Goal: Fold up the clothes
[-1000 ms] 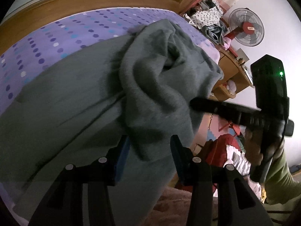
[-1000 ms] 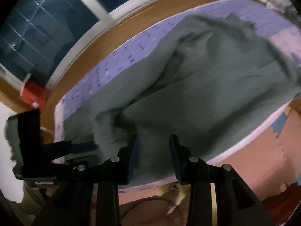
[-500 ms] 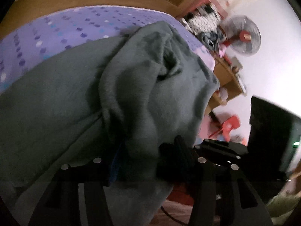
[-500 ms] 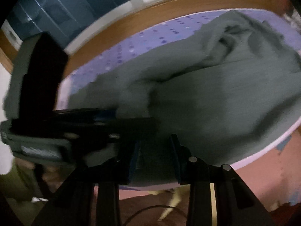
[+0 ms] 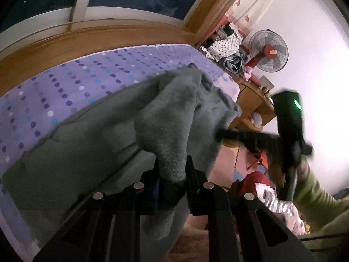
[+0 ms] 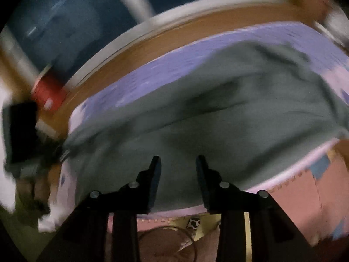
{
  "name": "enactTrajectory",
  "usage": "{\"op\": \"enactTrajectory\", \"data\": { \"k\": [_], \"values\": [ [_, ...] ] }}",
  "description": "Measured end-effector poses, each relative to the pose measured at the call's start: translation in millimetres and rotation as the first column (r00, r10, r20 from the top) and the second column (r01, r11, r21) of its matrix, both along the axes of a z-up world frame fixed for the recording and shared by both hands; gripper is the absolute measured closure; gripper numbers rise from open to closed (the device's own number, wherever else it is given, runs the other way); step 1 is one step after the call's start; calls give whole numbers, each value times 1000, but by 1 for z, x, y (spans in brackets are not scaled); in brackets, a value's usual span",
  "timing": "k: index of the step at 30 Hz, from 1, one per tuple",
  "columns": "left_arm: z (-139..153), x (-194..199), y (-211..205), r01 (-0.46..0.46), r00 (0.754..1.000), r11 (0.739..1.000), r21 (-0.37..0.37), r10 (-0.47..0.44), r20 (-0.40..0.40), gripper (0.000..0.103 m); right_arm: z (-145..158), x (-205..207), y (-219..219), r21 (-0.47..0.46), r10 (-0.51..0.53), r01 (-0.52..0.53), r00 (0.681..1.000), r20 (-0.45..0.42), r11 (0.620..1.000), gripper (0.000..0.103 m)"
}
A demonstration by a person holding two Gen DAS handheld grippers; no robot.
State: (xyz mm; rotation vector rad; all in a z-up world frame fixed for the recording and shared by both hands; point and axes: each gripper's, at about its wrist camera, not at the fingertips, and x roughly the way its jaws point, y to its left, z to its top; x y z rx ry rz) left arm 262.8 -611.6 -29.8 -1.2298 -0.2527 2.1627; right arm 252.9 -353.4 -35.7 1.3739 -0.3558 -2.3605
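A grey fleece garment (image 5: 104, 144) lies spread over the purple dotted bed sheet (image 5: 65, 87), bunched at its right end. My left gripper (image 5: 172, 161) has a hanging fold of it between its narrow jaws, which are closing, and the pads press on the cloth. In the right wrist view, which is blurred, the same garment (image 6: 218, 109) covers the bed (image 6: 218, 50). My right gripper (image 6: 178, 159) hovers over its near edge, jaws apart and opening slightly, nothing clearly between them. The right gripper (image 5: 220, 134) reaches the garment's right edge in the left wrist view.
A wooden sill (image 5: 87, 41) and dark window run behind the bed. At its right end stand a clothes pile (image 5: 226, 48), a fan (image 5: 268, 54) and a wooden desk (image 5: 253, 102). Pink floor mats (image 6: 301, 185) lie below. A green sleeve (image 5: 316, 194) holds the right gripper.
The left jaws went from wide apart to closed on a fold of the garment and rose with it. The right gripper drew away from the left one, toward the garment's right edge.
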Motion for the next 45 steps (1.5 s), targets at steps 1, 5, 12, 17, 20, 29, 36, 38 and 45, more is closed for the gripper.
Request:
{"op": "enactTrajectory", "data": {
  "k": [1, 5, 12, 17, 20, 29, 36, 38, 45],
  "values": [
    [-1, 2, 0, -16, 1000, 1000, -18, 15, -3, 85, 0, -12, 21, -34, -49, 49, 998, 26, 998, 68],
    [-9, 6, -2, -119, 993, 991, -65, 120, 11, 85, -4, -66, 105, -213, -195, 228, 967, 167, 950, 63],
    [-13, 11, 3, -287, 957, 952, -103, 290, 9, 85, -49, -153, 180, -390, -236, 409, 876, 420, 825, 51],
    [-2, 19, -1, -355, 935, 931, -81, 354, -28, 85, -83, -188, 198, -398, -240, 511, 794, 559, 762, 51],
    [1, 23, -7, -402, 916, 909, -112, 399, -54, 85, -91, -195, 200, -397, -229, 532, 768, 599, 748, 56],
    [-8, 52, -22, -462, 886, 871, -166, 447, -119, 85, -25, -132, 209, -289, -208, 321, 909, 361, 902, 97],
    [-42, 65, -28, -466, 884, 859, -213, 462, -69, 81, -52, -98, 212, -155, -165, 220, 938, 306, 963, 97],
    [-44, 70, -29, -456, 888, 862, -221, 456, -55, 76, -55, -98, 207, -111, -145, 182, 949, 280, 977, 96],
    [-35, 84, -43, -405, 910, 889, -214, 414, -4, 64, -34, -93, 189, 129, -103, 80, 978, 181, 988, 77]
  ]
}}
